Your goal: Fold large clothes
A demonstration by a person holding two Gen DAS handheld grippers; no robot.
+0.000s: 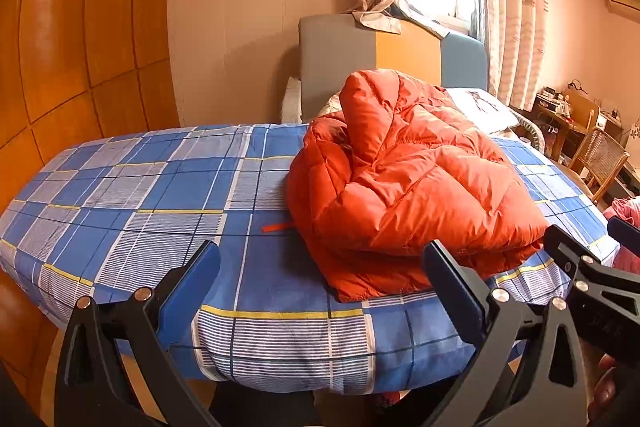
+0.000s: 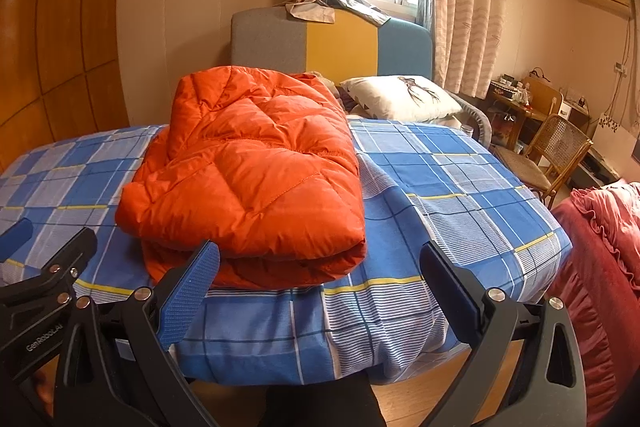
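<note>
An orange puffer jacket (image 1: 404,183) lies folded into a thick bundle on the blue plaid bed (image 1: 132,195); it also shows in the right wrist view (image 2: 256,179). My left gripper (image 1: 322,271) is open and empty, held off the bed's near edge, just short of the jacket. My right gripper (image 2: 320,275) is open and empty, also in front of the near edge with the jacket's front fold just beyond its left finger (image 2: 188,287). The right gripper shows at the right edge of the left wrist view (image 1: 592,267).
A grey, yellow and blue headboard (image 2: 332,43) and a white pillow (image 2: 400,99) are at the far end. A wooden wardrobe (image 1: 72,47) stands left. A cane chair (image 2: 552,155), a cluttered desk (image 2: 520,99) and a red ruffled cloth (image 2: 600,267) are right.
</note>
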